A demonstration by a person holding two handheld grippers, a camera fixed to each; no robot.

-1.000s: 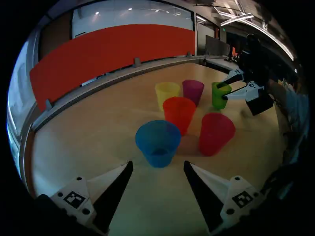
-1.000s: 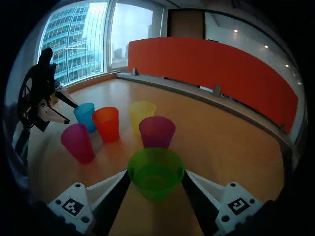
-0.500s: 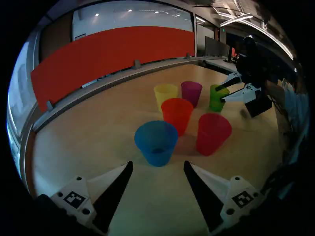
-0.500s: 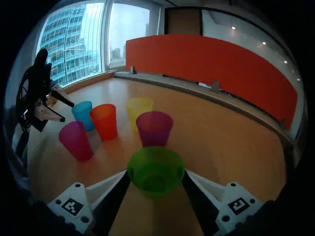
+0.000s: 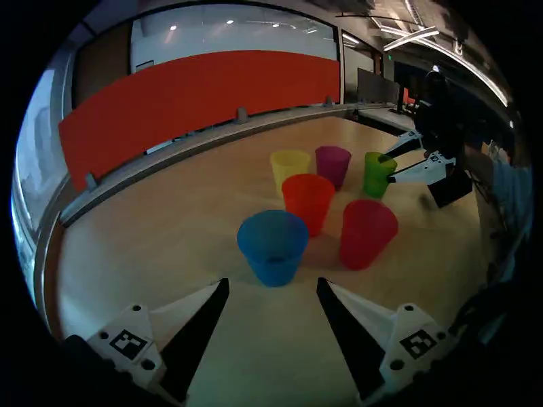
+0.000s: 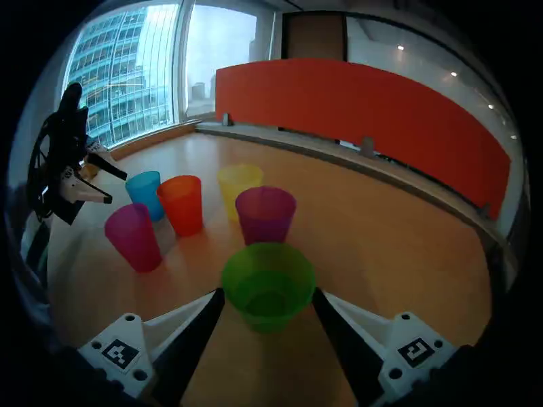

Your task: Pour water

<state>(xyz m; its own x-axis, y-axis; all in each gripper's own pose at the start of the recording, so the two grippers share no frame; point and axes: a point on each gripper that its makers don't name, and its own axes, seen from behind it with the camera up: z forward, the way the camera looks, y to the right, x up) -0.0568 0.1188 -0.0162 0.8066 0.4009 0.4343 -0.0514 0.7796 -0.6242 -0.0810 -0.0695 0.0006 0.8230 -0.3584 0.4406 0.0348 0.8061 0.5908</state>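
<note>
Six plastic cups stand in a cluster on the wooden table (image 5: pixel 156 224). In the left gripper view the blue cup (image 5: pixel 273 247) is nearest, just ahead of my open, empty left gripper (image 5: pixel 271 285). Behind it are the orange cup (image 5: pixel 309 201), red cup (image 5: pixel 366 232), yellow cup (image 5: pixel 290 168), purple cup (image 5: pixel 333 165) and green cup (image 5: pixel 377 173). In the right gripper view the green cup (image 6: pixel 268 285) stands upright between the fingers of my right gripper (image 6: pixel 267 293). The fingers are spread wide and sit right at its sides. The purple cup (image 6: pixel 265 216) is just beyond it.
A long orange wall panel (image 5: pixel 197 88) runs behind the table's far edge. Tall windows (image 6: pixel 129 74) stand at the left of the right gripper view. The person holding the grippers appears as a dark shape (image 5: pixel 441 108) at the table's side. Bare wood surrounds the cluster.
The right gripper's fingers have spread slightly, and the green cup sits a little farther out between them. Both cameras shifted a little; the other cups kept their places.
</note>
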